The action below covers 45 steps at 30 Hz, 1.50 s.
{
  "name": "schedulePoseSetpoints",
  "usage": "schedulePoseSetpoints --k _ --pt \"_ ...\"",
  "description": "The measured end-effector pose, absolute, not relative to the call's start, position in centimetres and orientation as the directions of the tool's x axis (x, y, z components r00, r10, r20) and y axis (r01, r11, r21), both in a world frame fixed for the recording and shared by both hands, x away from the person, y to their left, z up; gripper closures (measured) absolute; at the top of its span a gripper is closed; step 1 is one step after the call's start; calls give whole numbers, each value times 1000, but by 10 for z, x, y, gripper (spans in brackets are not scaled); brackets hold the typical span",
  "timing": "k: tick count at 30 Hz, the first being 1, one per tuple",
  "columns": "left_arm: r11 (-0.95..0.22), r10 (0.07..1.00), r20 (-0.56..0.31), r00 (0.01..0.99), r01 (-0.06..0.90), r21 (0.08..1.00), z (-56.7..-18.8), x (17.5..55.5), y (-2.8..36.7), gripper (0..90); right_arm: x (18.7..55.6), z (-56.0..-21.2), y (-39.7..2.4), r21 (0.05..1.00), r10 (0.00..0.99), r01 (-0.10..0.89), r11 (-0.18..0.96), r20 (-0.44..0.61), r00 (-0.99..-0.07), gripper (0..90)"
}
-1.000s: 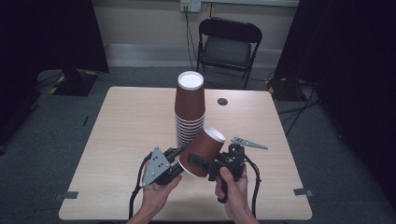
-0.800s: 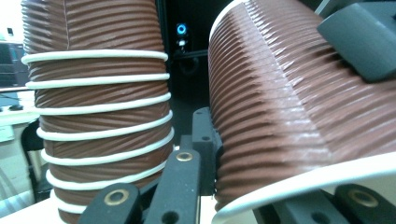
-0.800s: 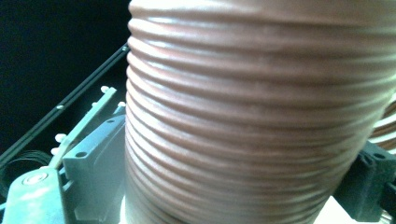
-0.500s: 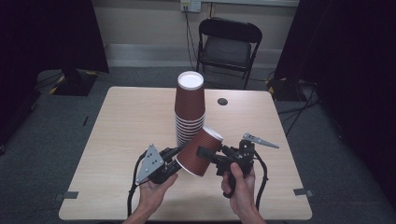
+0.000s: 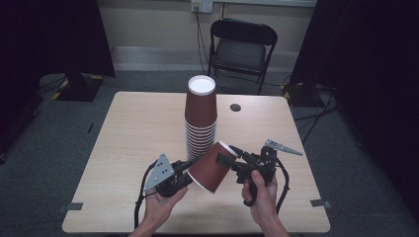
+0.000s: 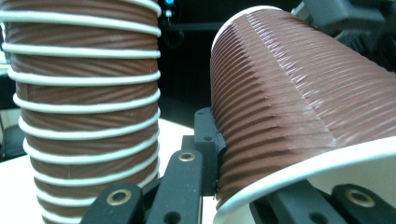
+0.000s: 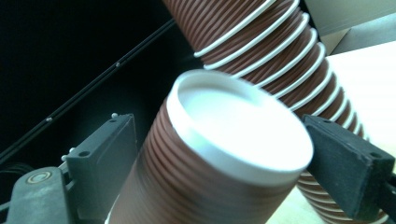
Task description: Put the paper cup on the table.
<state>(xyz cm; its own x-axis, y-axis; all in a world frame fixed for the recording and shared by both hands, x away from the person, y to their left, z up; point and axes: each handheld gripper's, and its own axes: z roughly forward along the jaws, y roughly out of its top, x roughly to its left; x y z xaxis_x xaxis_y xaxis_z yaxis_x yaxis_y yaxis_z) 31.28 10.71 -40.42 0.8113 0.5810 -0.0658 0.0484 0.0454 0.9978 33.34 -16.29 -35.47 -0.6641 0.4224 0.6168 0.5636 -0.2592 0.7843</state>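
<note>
A single brown paper cup [image 5: 211,167] is held in the air above the near part of the table [image 5: 128,138], lying on its side just in front of the tall stack of cups [image 5: 200,121], which stands upside down in the middle of the table. The left gripper [image 5: 185,170] is clamped on the rim of the open end of this cup; in the left gripper view the white rim [image 6: 299,170] sits between its black jaws. The right gripper [image 5: 228,154] stands at the closed bottom end of the cup, and in the right gripper view its two pads [image 7: 348,163] are at both sides of the white bottom [image 7: 238,128], a little apart from it, so its jaws look apart and not pressing. I judge that the cup is already separate from the stack, and that a handing over from one gripper to the other is in the middle. What is left, as I judge it, is to settle the cup in one grip and to put it on the stack or on the table.
</note>
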Motion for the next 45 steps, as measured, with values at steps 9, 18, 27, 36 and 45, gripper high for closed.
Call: schedulePoseSetpoints --k 9,18,27,36,45 --pt "-39 579 -113 807 166 985 -406 314 119 854 337 -353 -172 802 448 545 -244 592 -670 129" --pt "-106 562 -118 819 213 971 -404 314 126 852 337 -355 -171 847 498 513 -138 507 -704 133" --pt "-193 519 -153 841 290 938 -406 319 128 852 331 -360 -170 881 496 472 11 406 -768 134" --pt "-267 505 -152 850 321 909 -406 323 129 852 323 -360 -164 900 457 401 171 289 -842 133" --pt "-370 438 -170 883 350 861 -410 327 126 852 318 -363 -155 888 393 313 337 169 -904 136"
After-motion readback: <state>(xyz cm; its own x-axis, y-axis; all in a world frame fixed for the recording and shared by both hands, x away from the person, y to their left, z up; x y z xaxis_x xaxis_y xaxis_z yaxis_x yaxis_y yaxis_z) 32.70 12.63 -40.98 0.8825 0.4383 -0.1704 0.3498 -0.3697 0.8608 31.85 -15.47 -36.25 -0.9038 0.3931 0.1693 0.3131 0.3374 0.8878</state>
